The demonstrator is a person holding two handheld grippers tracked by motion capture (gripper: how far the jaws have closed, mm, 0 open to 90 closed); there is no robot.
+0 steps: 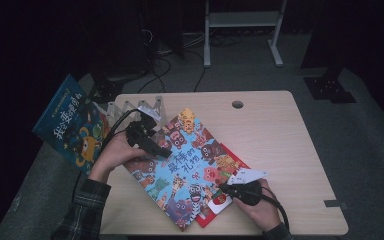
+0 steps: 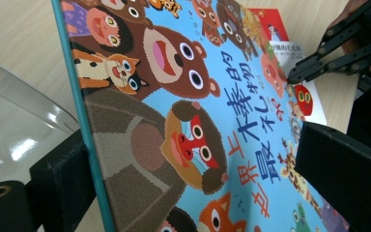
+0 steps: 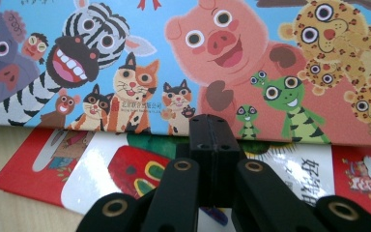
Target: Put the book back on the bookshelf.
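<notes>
While looking from the left, start with the left tongs (image 1: 161, 151): shut tight on the far left edge of the animal book (image 1: 190, 170), one jaw behind the cover and one jaw in front. Seems tipped up off the table (image 1: 290, 150) on that side, with the near right part lying low on the red book (image 1: 215, 204). Runs long from far left to near right, so straight from one pair of tongs toward the other.

Next, moving right, find the right tongs (image 1: 221, 188): closed tight, jaws pressed together, nothing held between them. Sit at the near right edge of the animal book, just beside it, with the tips over the red book. Hard to tell whether touching the red book or only hanging above it.

For the coming move, best to lift with the left tongs, being the pair with the hold. Best to press the right tongs down on the red book, so as to stop it sliding along underneath.
</notes>
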